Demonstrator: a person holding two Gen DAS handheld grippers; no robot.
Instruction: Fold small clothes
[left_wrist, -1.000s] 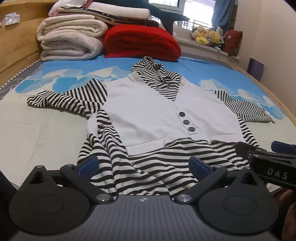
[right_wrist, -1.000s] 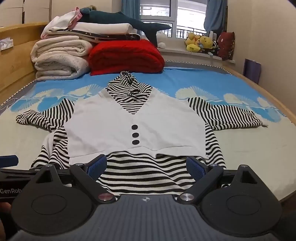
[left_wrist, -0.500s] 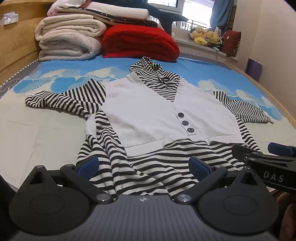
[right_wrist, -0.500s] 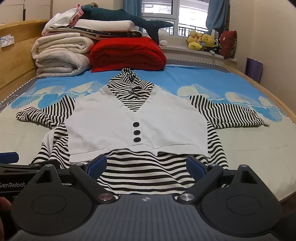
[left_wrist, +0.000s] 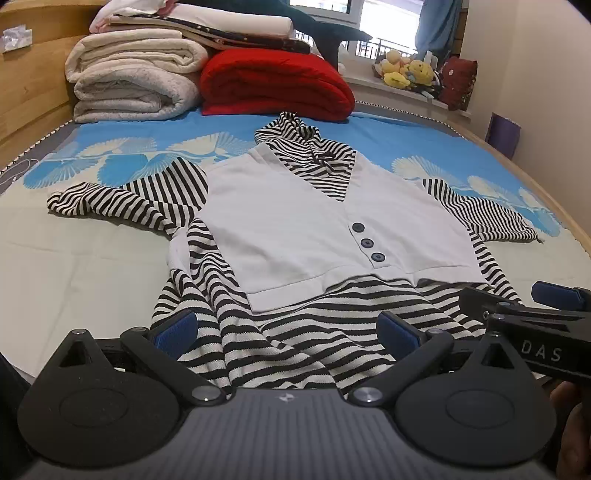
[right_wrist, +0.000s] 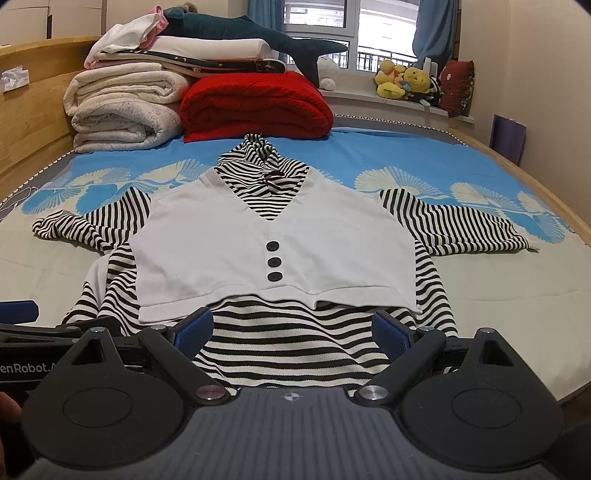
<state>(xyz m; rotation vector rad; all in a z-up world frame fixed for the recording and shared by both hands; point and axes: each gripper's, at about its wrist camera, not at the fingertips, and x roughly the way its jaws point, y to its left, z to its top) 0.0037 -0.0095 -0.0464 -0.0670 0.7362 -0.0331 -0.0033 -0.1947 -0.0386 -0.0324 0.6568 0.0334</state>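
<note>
Both sets of jaws stand spread wide, gripping nothing: left gripper (left_wrist: 288, 328) and right gripper (right_wrist: 293, 326) hover level, side by side over the hem of the striped top (right_wrist: 273, 236), spread flat on the bed (right_wrist: 498, 295). Beyond it lie a red blanket (right_wrist: 255, 105) and white blankets (right_wrist: 122, 110).

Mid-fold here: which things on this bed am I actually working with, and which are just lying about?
For the job:
- striped top with white vest front, spread flat
- left gripper, open at its hem
- right gripper, open at its hem

Lying about:
- red blanket
- folded white blankets
- plush shark on the pile
- stuffed toys on the sill
</note>
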